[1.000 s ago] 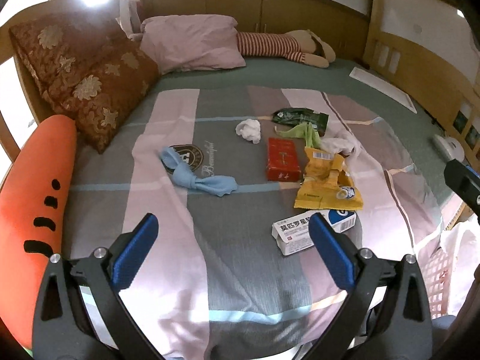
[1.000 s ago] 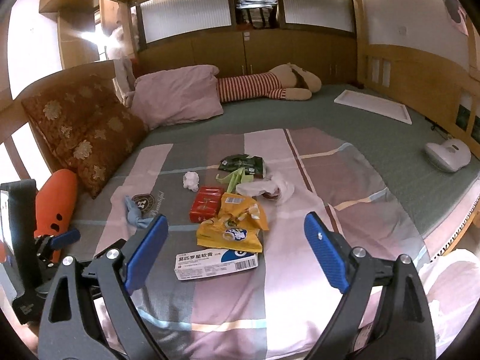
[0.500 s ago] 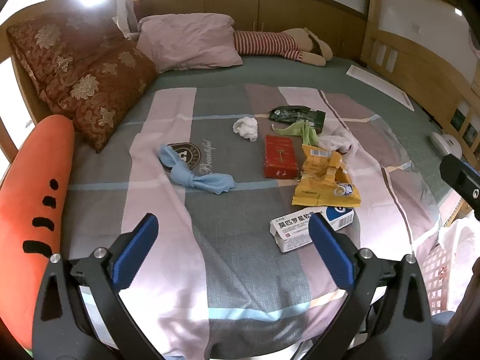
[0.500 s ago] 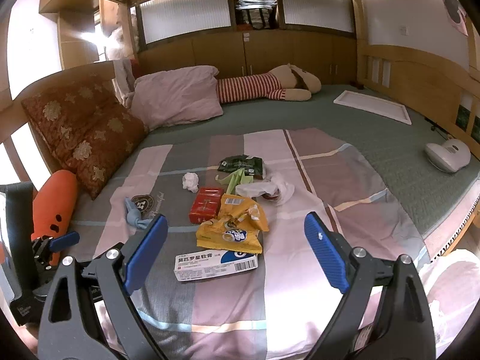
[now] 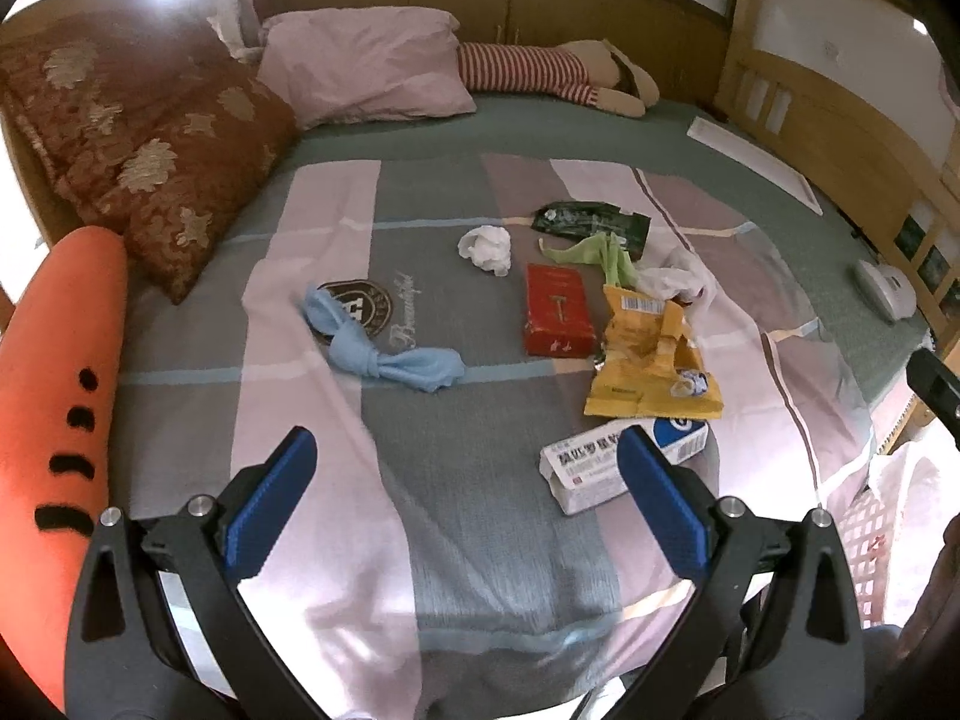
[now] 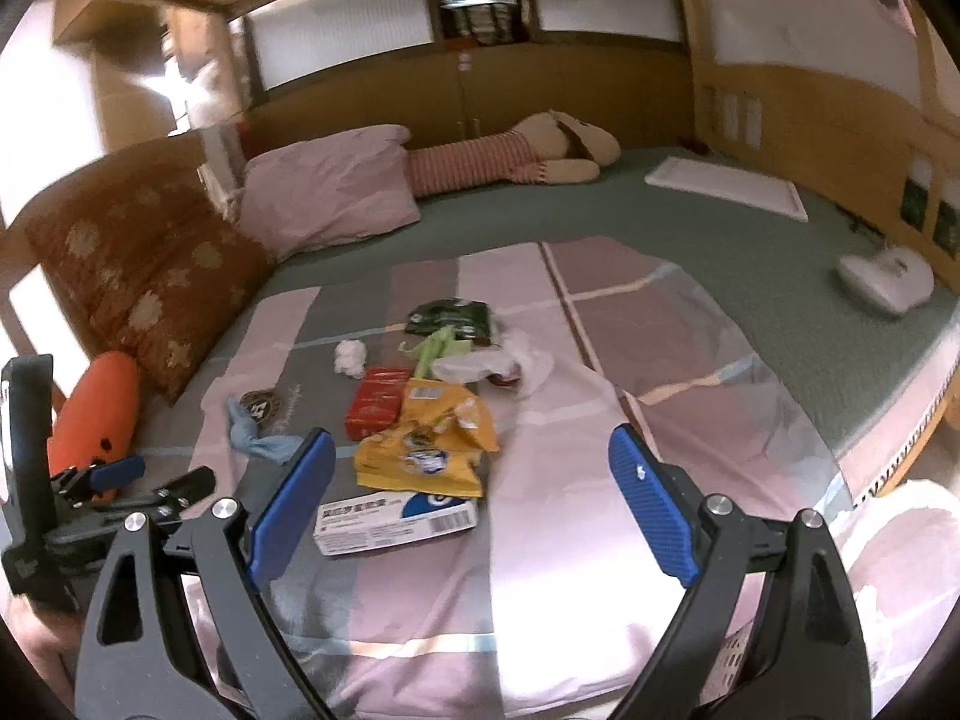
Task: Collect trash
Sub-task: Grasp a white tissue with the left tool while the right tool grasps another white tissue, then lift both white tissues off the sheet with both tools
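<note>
Litter lies on the striped bedspread: a white medicine box (image 5: 606, 463) (image 6: 396, 523), a torn yellow snack bag (image 5: 651, 367) (image 6: 427, 439), a red box (image 5: 557, 311) (image 6: 377, 402), a crumpled tissue (image 5: 486, 247) (image 6: 350, 355), a dark green wrapper (image 5: 591, 221) (image 6: 449, 318), a light green scrap (image 5: 606, 253) and a white plastic bag (image 5: 675, 281) (image 6: 483, 365). My left gripper (image 5: 465, 501) hovers open above the near bedspread, its right pad just in front of the medicine box. My right gripper (image 6: 471, 495) is open too, with the medicine box low between its fingers.
A knotted blue cloth (image 5: 384, 354) lies left of the litter. An orange carrot cushion (image 5: 51, 414), a brown patterned pillow (image 5: 150, 162), a pink pillow (image 5: 366, 72) and a striped plush toy (image 5: 552, 69) line the bed. A white device (image 6: 888, 279) sits far right. A white bag-lined basket (image 5: 900, 534) stands by the bed's edge.
Both views have shifted slightly toward the litter; the right gripper has moved a little to the right. Both stay open and nothing on the bed has moved.
</note>
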Motion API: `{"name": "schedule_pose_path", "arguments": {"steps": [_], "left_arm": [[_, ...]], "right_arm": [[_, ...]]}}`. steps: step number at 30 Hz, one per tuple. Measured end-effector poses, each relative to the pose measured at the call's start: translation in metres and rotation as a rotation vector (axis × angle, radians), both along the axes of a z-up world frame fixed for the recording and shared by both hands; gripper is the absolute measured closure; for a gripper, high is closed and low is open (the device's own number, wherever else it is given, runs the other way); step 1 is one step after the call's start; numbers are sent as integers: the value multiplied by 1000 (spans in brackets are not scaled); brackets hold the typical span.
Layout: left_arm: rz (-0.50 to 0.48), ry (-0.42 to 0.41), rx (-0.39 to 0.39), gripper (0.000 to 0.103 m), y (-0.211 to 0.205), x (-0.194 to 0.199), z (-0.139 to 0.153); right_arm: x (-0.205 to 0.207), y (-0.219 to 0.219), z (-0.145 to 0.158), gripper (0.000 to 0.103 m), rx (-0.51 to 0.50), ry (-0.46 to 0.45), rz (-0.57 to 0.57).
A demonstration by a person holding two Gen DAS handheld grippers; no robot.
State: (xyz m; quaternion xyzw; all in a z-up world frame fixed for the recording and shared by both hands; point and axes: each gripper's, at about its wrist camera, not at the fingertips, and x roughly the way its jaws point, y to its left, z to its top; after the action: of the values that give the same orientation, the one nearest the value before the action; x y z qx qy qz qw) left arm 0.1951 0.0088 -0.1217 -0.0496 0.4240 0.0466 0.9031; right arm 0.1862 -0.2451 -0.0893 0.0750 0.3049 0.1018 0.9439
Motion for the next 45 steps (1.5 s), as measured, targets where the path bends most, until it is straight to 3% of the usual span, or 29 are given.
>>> {"name": "schedule_pose_path", "arguments": {"steps": [4,9,16,22,25,27,30,31,33,35,38,39,41,45], "left_arm": [[-14,30,-29,3,14,36,1],[-52,100,-51,3,17,103,-8],[-5,202,-25,4,21,209,-49],[16,301,-21,18,24,268,-90],[5,335,-22,29,23,288,-107],[7,370,-44,46,24,298,-120],[0,323,-16,82,25,297,-123],[-6,312,-22,84,26,295,-122],[-26,301,-73,85,30,285,-117],[-44,267,-74,85,32,269,-100],[-57,169,-93,85,38,229,-55],[-65,117,-111,85,40,206,-31],[-72,47,-110,85,43,178,-1],[-77,-107,-97,85,37,101,58]], "right_arm": [[19,-5,2,13,0,14,20],[72,2,6,13,-29,45,58],[157,2,-15,13,-27,119,12],[206,6,-53,19,-58,234,-3],[227,2,-75,32,16,344,-8],[237,-2,-87,33,87,412,-30],[247,-2,-102,33,135,463,-53],[250,0,-109,33,156,485,-50],[256,2,-120,43,172,524,-50],[260,6,-134,45,155,550,-65],[258,7,-136,81,171,515,-26],[256,3,-128,87,176,497,-21],[246,-4,-104,89,187,422,-29],[190,4,-25,90,96,185,39]]}}
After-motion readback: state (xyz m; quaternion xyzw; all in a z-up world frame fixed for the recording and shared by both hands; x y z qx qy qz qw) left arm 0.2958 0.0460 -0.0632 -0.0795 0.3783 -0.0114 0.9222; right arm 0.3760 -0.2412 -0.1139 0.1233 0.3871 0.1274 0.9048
